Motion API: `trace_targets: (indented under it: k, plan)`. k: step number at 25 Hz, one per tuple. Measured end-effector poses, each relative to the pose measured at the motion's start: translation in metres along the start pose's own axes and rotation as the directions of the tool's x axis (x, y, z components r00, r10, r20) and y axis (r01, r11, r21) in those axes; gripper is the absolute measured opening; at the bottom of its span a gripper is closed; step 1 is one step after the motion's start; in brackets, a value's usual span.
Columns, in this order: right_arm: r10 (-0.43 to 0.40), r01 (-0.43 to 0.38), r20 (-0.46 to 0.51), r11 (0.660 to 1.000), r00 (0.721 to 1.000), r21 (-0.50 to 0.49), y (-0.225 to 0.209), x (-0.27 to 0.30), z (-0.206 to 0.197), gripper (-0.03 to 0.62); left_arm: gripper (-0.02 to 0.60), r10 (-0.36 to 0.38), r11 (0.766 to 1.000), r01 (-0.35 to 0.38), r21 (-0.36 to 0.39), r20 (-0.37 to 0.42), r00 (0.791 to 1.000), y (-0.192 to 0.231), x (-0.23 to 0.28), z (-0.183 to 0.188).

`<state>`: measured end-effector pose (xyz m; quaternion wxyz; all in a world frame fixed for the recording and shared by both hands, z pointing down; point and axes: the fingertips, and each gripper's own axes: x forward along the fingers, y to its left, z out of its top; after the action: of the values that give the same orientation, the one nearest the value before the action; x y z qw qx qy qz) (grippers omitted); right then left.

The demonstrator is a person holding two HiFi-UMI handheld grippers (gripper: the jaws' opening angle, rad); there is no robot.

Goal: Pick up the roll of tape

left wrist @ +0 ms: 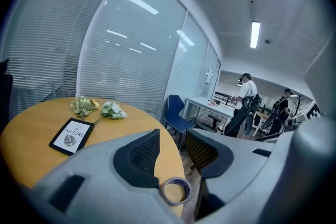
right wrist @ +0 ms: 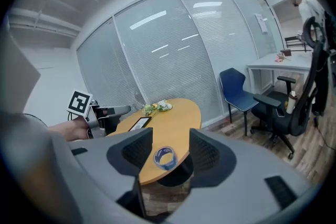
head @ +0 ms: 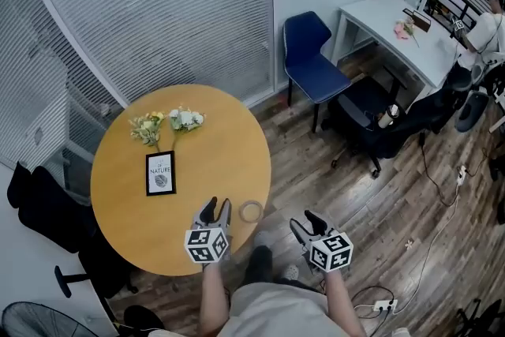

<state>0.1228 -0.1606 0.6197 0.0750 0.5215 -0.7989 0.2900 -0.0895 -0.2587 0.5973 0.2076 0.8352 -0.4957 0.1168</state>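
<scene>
A round wooden table (head: 229, 146) holds two small flower bunches (head: 147, 128) at its far side, with a black-framed "NATURE" card (head: 161, 173) just nearer. Far right stand a blue chair (head: 312, 59), a black office chair (head: 379, 122) and a white desk (head: 387, 24).

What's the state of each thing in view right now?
roll of tape: flat on table, ungripped
left gripper: open, empty, beside tape
right gripper: open, empty, beyond table edge
framed card: lying flat
flowers: lying on table
blue chair: unoccupied

The tape roll (head: 251, 211) lies on the table (head: 217, 150) edge, beside the left tongs (head: 217, 206).
</scene>
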Motion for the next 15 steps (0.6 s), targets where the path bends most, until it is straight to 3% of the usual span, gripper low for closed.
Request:
trace_targets:
  k: [6, 15]
  plan:
    - [-0.035, 0.034, 0.010, 0.999, 0.999, 0.027, -0.016, 0.036, 0.023, 0.207, 0.147, -0.051, 0.999, 0.052, 0.013, -0.037, 0.998, 0.017, 0.052, 0.015]
    - [-0.060, 0.062, -0.046, 0.997, 0.997, 0.055, -0.028, 0.072, 0.021, 0.206, 0.147, -0.139, 0.985, 0.156, 0.080, -0.180, 0.974, 0.022, 0.103, -0.008]
